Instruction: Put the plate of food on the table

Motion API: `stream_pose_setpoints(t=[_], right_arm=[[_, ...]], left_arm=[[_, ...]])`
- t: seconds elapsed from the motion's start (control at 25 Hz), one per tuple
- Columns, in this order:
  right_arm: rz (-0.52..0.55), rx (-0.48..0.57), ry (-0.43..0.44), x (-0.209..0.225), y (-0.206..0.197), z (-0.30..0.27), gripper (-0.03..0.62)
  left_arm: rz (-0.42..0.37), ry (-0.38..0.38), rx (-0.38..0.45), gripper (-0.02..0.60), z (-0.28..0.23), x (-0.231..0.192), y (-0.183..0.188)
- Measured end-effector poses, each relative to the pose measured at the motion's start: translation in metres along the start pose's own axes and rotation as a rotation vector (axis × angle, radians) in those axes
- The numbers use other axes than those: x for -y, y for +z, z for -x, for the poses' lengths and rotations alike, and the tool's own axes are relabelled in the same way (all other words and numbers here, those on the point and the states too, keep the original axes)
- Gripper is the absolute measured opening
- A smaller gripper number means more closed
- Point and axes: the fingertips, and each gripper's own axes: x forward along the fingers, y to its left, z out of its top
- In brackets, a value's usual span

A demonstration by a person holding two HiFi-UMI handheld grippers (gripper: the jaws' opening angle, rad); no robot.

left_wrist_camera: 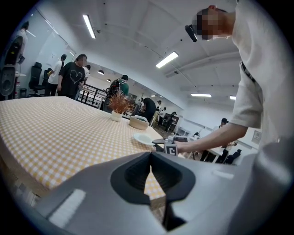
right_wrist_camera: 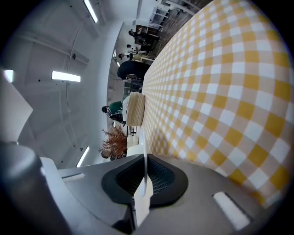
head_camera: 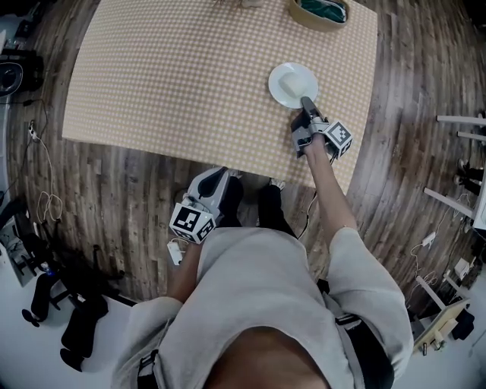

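A white plate (head_camera: 292, 83) with a pale lump of food lies over the near right part of the checkered table (head_camera: 182, 76); I cannot tell whether it touches the cloth. My right gripper (head_camera: 306, 105) is shut on its near rim. In the right gripper view the plate (right_wrist_camera: 145, 172) shows edge-on, pinched between the jaws of the right gripper (right_wrist_camera: 146, 160). My left gripper (head_camera: 219, 176) hangs off the table's near edge by my body. In its own view the left gripper (left_wrist_camera: 150, 158) is shut with nothing in it, and the plate (left_wrist_camera: 143, 138) lies far ahead.
A woven basket (head_camera: 319, 11) with green contents stands at the far right of the table, beside a small pot of dried plants (left_wrist_camera: 118, 106). Several people stand beyond the table's far side. Cables lie on the wooden floor at the left.
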Motion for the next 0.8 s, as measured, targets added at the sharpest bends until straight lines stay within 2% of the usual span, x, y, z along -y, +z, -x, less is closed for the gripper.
stream_pose_setpoints(t=[0.56, 0.8], right_arm=[[-0.058, 0.04, -0.119, 0.012, 0.003, -0.018, 0.012], [-0.136, 0.04, -0.197, 0.019, 0.004, -0.021, 0.017]], left_arm=[[0.004, 0.011, 0.009, 0.009, 0.01, -0.002, -0.001], [0.002, 0.01, 0.017, 0.009, 0.011, -0.003, 0.001]])
